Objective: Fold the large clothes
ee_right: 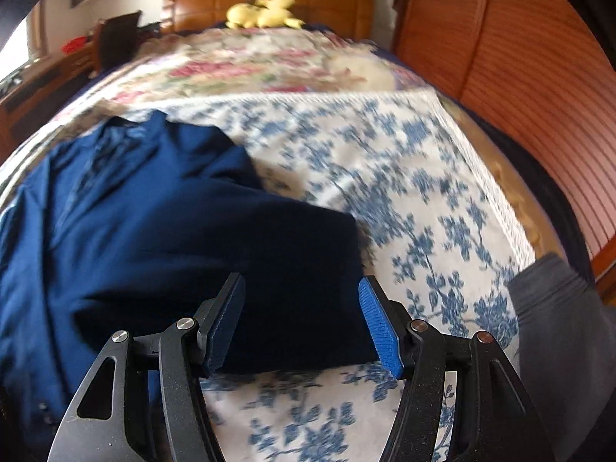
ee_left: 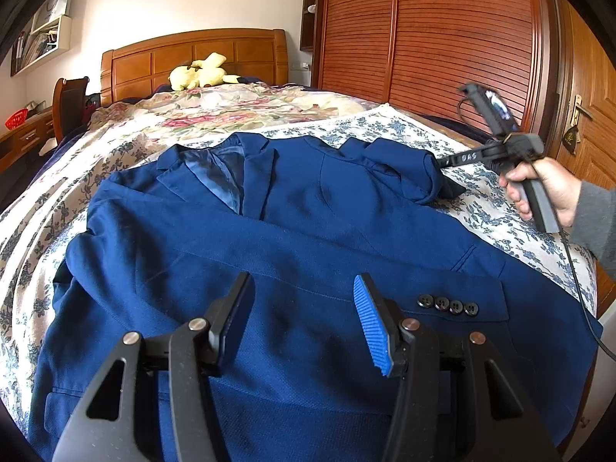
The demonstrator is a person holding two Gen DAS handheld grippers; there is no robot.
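A wide bed [ee_left: 115, 142] with a wooden headboard [ee_left: 192, 57] is seen, and it is covered by a white cloth with blue flowers [ee_right: 423, 192]. A dark blue jacket [ee_left: 269, 231] is spread flat over the foot half of the bed, with its collar toward the headboard and one sleeve laid across the front, the four cuff buttons [ee_left: 448, 305] near the right edge. The other sleeve [ee_left: 404, 169] is bunched up near the right edge of the bed. A yellow plush toy [ee_left: 200, 73] is placed at the head edge. The left gripper [ee_left: 304, 319] is held above the jacket; its jaws are kept about half open and nothing is gripped. The right gripper [ee_right: 302, 323] is seen over the bunched sleeve; its jaws are parted with dark cloth lying between them, but the pads are not pressed on it.
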